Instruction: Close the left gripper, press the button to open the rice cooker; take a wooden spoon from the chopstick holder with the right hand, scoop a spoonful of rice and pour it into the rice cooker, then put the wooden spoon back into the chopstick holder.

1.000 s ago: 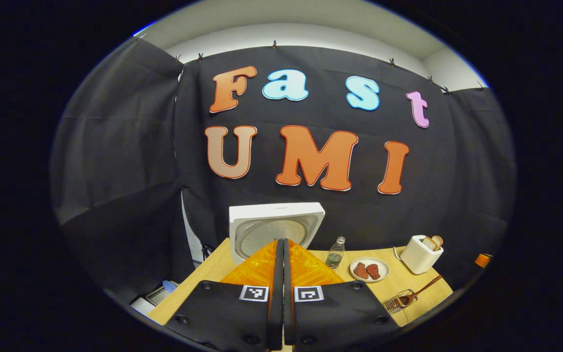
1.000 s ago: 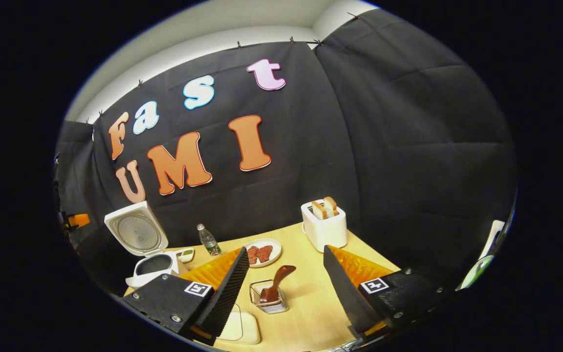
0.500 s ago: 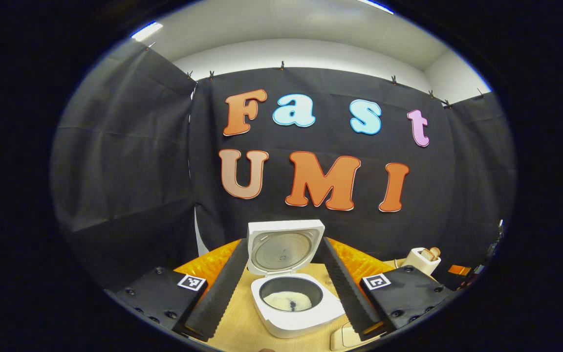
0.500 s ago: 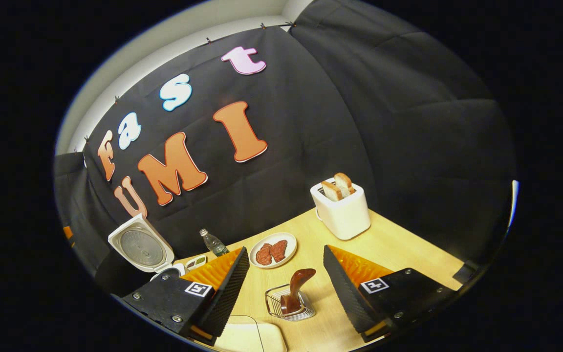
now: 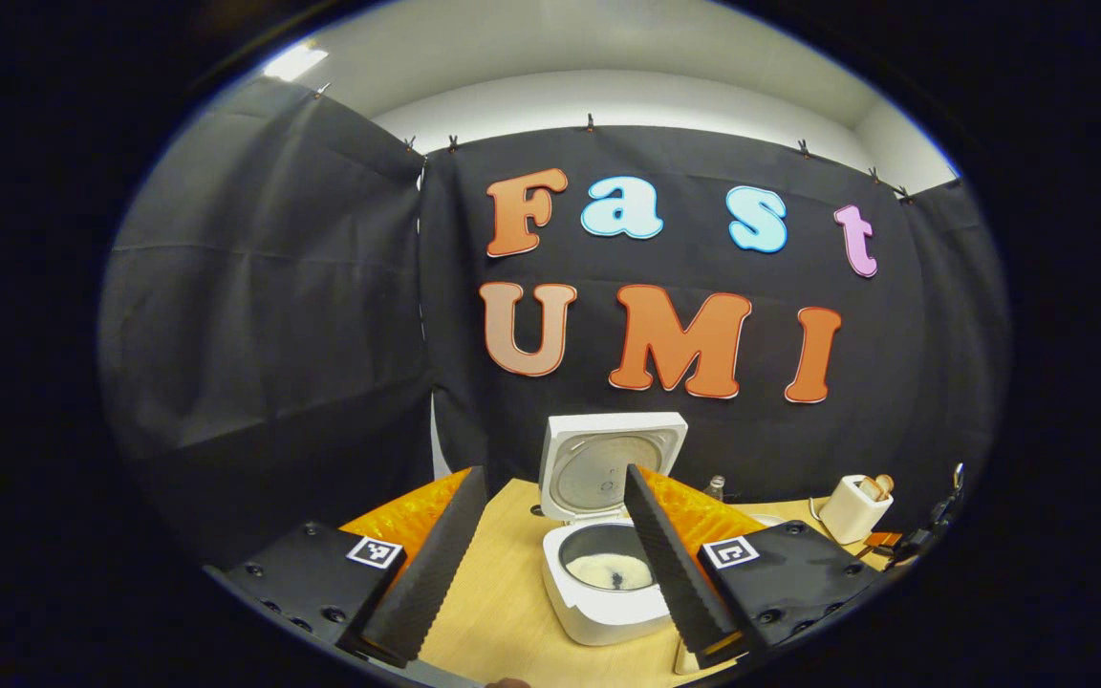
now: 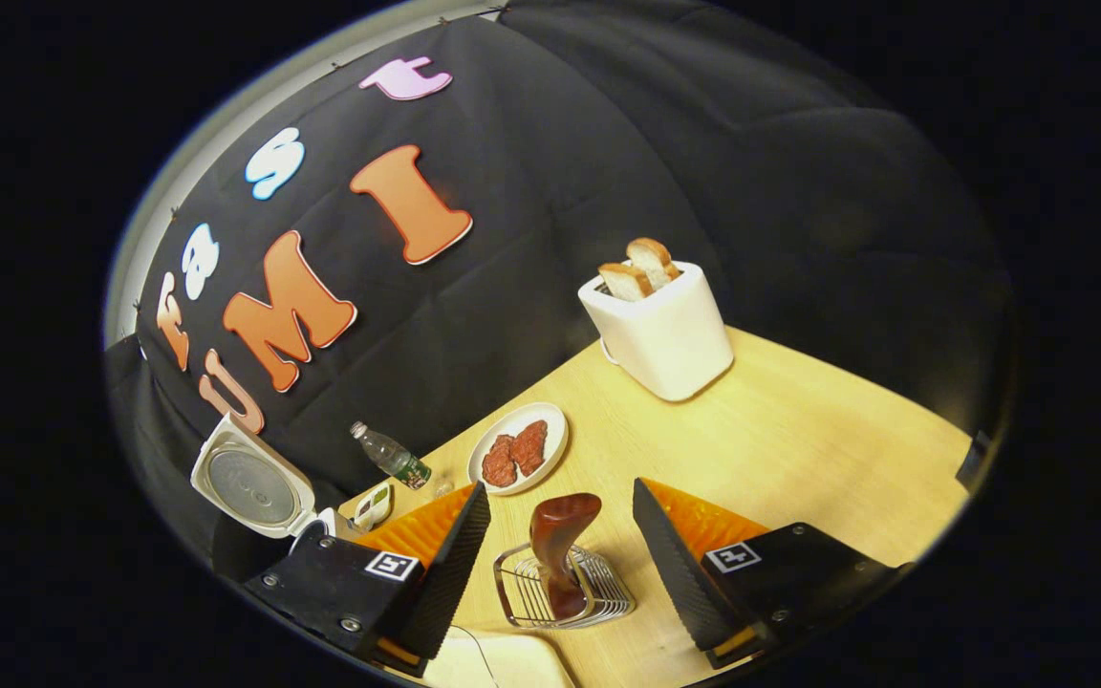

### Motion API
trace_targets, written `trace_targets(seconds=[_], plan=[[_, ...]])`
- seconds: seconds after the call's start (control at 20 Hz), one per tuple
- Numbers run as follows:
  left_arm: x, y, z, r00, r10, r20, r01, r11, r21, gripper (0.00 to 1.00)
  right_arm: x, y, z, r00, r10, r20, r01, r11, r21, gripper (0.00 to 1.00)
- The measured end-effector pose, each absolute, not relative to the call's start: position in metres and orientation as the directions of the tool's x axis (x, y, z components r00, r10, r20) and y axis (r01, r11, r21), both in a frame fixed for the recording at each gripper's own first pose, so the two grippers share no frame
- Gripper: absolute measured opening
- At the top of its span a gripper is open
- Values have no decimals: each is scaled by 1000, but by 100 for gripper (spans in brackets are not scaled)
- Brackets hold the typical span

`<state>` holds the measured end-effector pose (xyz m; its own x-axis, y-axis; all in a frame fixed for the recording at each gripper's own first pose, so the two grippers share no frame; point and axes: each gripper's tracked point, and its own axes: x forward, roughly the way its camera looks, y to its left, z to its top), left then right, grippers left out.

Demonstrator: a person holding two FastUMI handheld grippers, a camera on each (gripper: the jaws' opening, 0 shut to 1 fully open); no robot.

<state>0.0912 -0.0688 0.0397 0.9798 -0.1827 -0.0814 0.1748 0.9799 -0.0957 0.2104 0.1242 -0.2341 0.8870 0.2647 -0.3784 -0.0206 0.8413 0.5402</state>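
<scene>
In the left gripper view, the left hand-held gripper (image 5: 555, 521) is hovering over the table (image 5: 503, 612) with its fingers (image 5: 431, 564) spread wide and nothing between them. The cooker (image 5: 608, 583) is sitting on the table just ahead, lying toward the right finger, which is covering part of its right side. Its lid (image 5: 608, 459) is standing upright behind the pot, and a pale layer of what looks like rice is lying in the pot's bottom, though it is too small to be sure. A bottle (image 5: 716, 487) is peeking out behind the right finger, and a toaster (image 5: 853, 506) is standing well apart at the far right.

In the right gripper view, the right hand-held gripper (image 6: 560, 535) is also standing open, gripping nothing. The holder (image 6: 565, 592), a wire basket, is sitting on the table (image 6: 799, 440) between the two fingers, near their bases. The spoon (image 6: 558, 545) is standing in it, leaning, its broad dark end rising between the fingertips without touching either. Beyond the left finger, a plate (image 6: 550, 430) with two reddish pieces is lying near a tipped-looking bottle (image 6: 393, 457). The open cooker (image 6: 249, 483) is sitting far left, partly hidden by the gripper body. A toaster (image 6: 660, 330) holding bread is standing farther back.
</scene>
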Motion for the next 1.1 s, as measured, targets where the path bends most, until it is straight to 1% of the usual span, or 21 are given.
trace_targets(seconds=[0.1, 0.15, 0.2, 0.25, 0.3, 0.35, 0.4, 0.45, 0.5, 0.55, 0.6, 0.65, 0.7, 0.8, 1.0, 1.05, 1.1], plan=[[90, -60, 37, 984, -157, -85, 149, 985, -88, 97, 213, 130, -242, 883, 271, -383, -13, 829, 558, 84], [90, -54, 37, 988, -132, -85, 126, 989, -79, 97, 216, 131, -245, 880, 271, -390, -6, 827, 562, 73], [92, -49, 37, 990, -113, -81, 108, 992, -67, 97, 215, 133, -247, 875, 274, -399, -2, 826, 564, 66], [90, -45, 37, 992, -104, -77, 100, 993, -59, 97, 217, 133, -245, 879, 273, -390, 0, 819, 573, 52], [89, -44, 36, 992, -102, -78, 98, 994, -55, 97, 219, 134, -244, 875, 275, -397, 10, 812, 584, 44], [89, -44, 34, 992, -101, -81, 97, 994, -51, 98, 219, 136, -242, 874, 281, -396, 18, 796, 605, 33], [89, -42, 34, 992, -95, -82, 92, 995, -47, 98, 218, 141, -237, 876, 285, -388, 18, 785, 619, 30], [89, -38, 33, 992, -92, -84, 88, 995, -47, 98, 217, 145, -238, 880, 276, -386, 18, 794, 608, 23], [90, -37, 30, 992, -92, -89, 88, 995, -52, 97, 218, 148, -237, 883, 269, -385, 13, 805, 593, 20], [90, -38, 28, 991, -96, -92, 90, 994, -62, 97, 217, 151, -236, 883, 264, -389, 9, 817, 576, 15], [91, -37, 26, 991, -98, -95, 92, 993, -69, 99, 217, 153, -233, 883, 260, -391, 8, 824, 566, 13], [91, -34, 25, 991, -97, -96, 90, 993, -72, 99, 217, 155, -224, 886, 260, -384, 2, 825, 564, 7], [92, -31, 25, 991, -95, -95, 88, 993, -72, 97, 215, 158, -217, 888, 266, -374, -7, 823, 568, 6], [93, -27, 25, 991, -99, -89, 93, 993, -73, 97, 211, 162, -196, 902, 258, -346, -25, 831, 555, 5], [99, -21, 21, 989, -120, -86, 114, 991, -73, 97, 181, 179, -136, 925, 291, -243, -156, 876, 456, 5], [101, -19, 18, 988, -125, -91, 118, 990, -76, 100, 171, 185, -121, 929, 303, -213, -191, 885, 424, 5], [102, -20, 18, 986, -136, -92, 129, 988, -84, 99, 162, 192, -108, 929, 318, -190, -224, 891, 396, 5]])
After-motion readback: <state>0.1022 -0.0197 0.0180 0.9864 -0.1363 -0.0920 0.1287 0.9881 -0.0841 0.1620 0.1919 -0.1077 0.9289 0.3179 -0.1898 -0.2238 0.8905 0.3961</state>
